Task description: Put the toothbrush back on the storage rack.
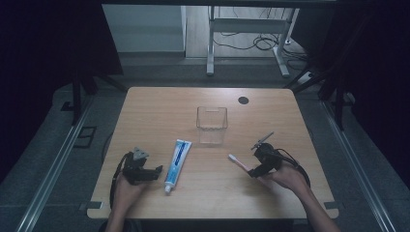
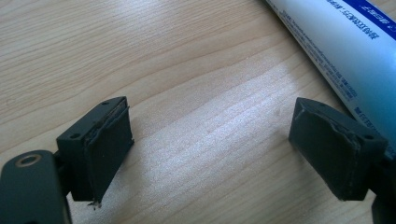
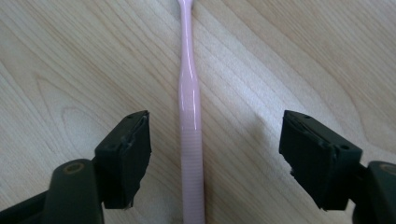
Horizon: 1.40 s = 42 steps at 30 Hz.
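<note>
A pink toothbrush (image 1: 236,160) lies flat on the wooden table (image 1: 159,111) at the right. Its handle (image 3: 189,140) runs between the jaws of my right gripper (image 3: 219,158), nearer the left jaw. Neither pad touches it, so this gripper (image 1: 252,170) is open. A white and blue toothpaste tube (image 1: 177,164) lies left of the middle, cap toward the front edge. My left gripper (image 1: 155,172) rests beside it, open with only bare wood between its jaws (image 2: 224,154). The tube (image 2: 345,46) passes just outside the right jaw in the left gripper view.
A clear plastic container (image 1: 212,121) stands upright behind the middle of the table. A round black cable hole (image 1: 243,100) sits near the far edge. Beyond the table is a white desk frame with cables on the floor.
</note>
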Available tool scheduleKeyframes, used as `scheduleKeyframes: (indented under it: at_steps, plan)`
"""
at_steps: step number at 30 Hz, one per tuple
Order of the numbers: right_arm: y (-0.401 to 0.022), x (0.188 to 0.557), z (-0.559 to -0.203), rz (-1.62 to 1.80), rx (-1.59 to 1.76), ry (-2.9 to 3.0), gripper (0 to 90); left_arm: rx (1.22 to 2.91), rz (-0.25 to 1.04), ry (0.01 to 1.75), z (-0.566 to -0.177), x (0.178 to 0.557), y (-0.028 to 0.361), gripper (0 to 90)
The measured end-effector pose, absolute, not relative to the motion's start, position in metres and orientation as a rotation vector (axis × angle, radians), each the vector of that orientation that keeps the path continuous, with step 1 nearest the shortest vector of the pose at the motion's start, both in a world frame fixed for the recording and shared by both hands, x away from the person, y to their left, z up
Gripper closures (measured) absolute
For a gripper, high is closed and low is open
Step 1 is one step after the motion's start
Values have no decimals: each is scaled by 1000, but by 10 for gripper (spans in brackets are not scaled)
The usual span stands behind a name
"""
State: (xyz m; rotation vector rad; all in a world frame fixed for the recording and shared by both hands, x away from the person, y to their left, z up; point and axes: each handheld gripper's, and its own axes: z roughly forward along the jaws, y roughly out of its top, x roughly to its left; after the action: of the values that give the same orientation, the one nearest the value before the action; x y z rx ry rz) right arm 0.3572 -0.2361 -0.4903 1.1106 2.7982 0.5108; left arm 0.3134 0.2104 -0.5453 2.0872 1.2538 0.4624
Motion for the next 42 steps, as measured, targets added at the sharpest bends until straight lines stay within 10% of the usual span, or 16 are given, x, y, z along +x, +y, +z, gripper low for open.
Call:
scheduleKeyframes:
  at_steps: [42]
  plan:
    - [-193, 373, -499, 180, 985, 2906, 781, 2088, 461, 1255, -545, 313, 210, 132]
